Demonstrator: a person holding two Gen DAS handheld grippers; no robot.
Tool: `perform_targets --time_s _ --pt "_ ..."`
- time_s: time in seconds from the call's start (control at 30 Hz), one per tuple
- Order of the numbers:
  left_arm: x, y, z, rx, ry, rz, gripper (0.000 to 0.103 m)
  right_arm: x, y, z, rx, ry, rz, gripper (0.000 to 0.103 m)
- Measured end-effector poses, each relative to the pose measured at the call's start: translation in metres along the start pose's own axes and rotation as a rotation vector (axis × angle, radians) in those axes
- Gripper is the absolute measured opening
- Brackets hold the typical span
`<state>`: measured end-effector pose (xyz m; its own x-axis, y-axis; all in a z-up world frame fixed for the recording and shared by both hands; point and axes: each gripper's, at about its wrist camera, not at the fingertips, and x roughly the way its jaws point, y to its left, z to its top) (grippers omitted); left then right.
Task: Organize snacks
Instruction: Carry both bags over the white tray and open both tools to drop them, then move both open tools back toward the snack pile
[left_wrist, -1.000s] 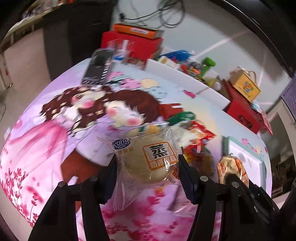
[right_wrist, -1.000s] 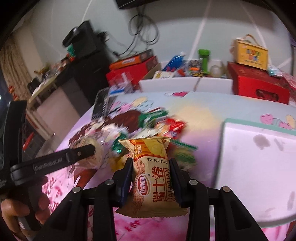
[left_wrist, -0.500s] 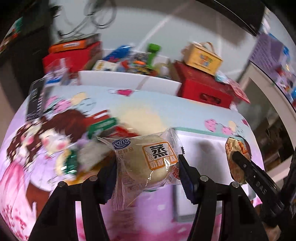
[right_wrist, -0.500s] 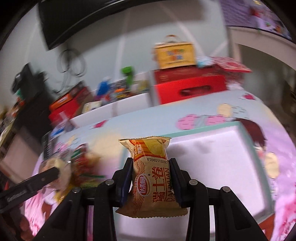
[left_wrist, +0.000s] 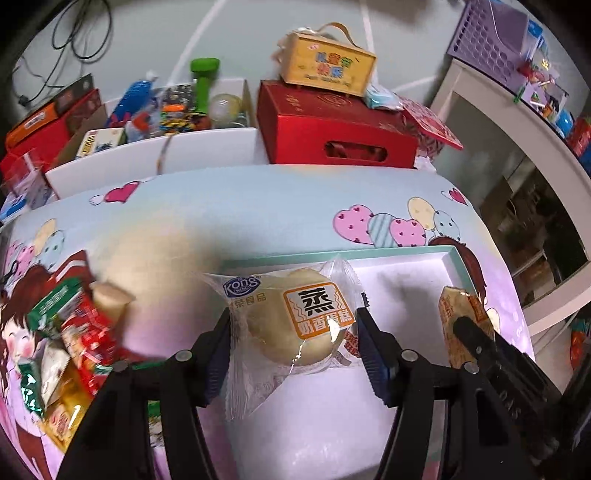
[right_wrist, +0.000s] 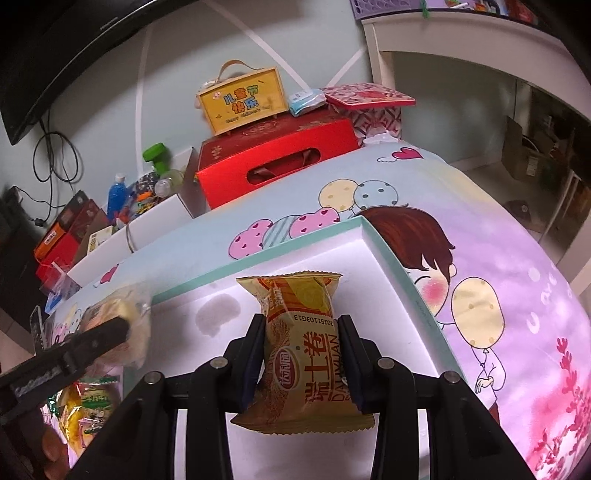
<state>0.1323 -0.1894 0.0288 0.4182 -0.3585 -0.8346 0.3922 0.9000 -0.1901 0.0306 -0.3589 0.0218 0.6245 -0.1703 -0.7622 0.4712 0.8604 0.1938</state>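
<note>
The left gripper (left_wrist: 293, 343) has a clear-wrapped steamed cake (left_wrist: 295, 325) between its jaws, and those jaws are opening; the pads look just clear of the wrapper on both sides, though the bag has not visibly dropped. The right gripper (right_wrist: 303, 363) is clamped narrow on a yellow Swiss roll packet (right_wrist: 304, 343), held upright with its top sticking out past the fingertips. Both snacks hang over the white tray with the teal rim (right_wrist: 388, 251), the cake toward its left part, the roll nearer the far right corner.

The step in hand looks like the drop-off: the cake is being let go into the tray, and the roll is next. What that calls for, I'd judge, is lowering the right gripper close to the tray floor beside the cake, then letting the jaws spread so the packet lands flat inside the rim. The remaining pile of snacks (left_wrist: 66, 339) sits on the cartoon tablecloth (left_wrist: 277, 206) left of the tray, waiting
</note>
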Motion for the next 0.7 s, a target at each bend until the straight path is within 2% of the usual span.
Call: perform_targets --time_s 0.03,0.1,0.3,0.4,0.47,0.5,0.57,0.63,0.7 --pt "0.001 -0.002 0.001 0.004 0.0 0.002 0.07 0.0 0.001 0.0 -0.005 0.0 -0.001 0.043" --pt "-0.002 -0.002 -0.001 0.005 -0.011 0.005 0.081 0.0 0.002 -0.001 -0.013 -0.007 -0.007 0.042" --pt "-0.017 0.02 -0.009 -0.055 -0.02 0.049 0.083 0.0 0.007 -0.002 -0.032 0.01 -0.006 0.047" --pt "-0.032 0.037 -0.017 -0.089 -0.041 0.092 0.086 -0.002 0.009 -0.003 -0.033 0.014 -0.009 0.061" --pt "-0.045 0.051 -0.027 -0.106 -0.063 0.131 0.087 -0.003 0.012 -0.003 -0.039 0.018 -0.012 0.073" --pt "-0.049 0.057 -0.03 -0.109 -0.075 0.15 0.089 -0.004 0.014 -0.004 -0.045 0.02 -0.013 0.077" --pt "-0.061 0.073 -0.041 -0.119 -0.102 0.211 0.098 -0.005 0.019 -0.006 -0.055 0.022 -0.013 0.094" --pt "-0.071 0.088 -0.05 -0.136 -0.124 0.259 0.099 -0.006 0.025 -0.008 -0.068 0.023 -0.001 0.101" --pt "-0.081 0.105 -0.06 -0.164 -0.136 0.296 0.099 -0.009 0.03 -0.01 -0.078 0.019 0.015 0.103"
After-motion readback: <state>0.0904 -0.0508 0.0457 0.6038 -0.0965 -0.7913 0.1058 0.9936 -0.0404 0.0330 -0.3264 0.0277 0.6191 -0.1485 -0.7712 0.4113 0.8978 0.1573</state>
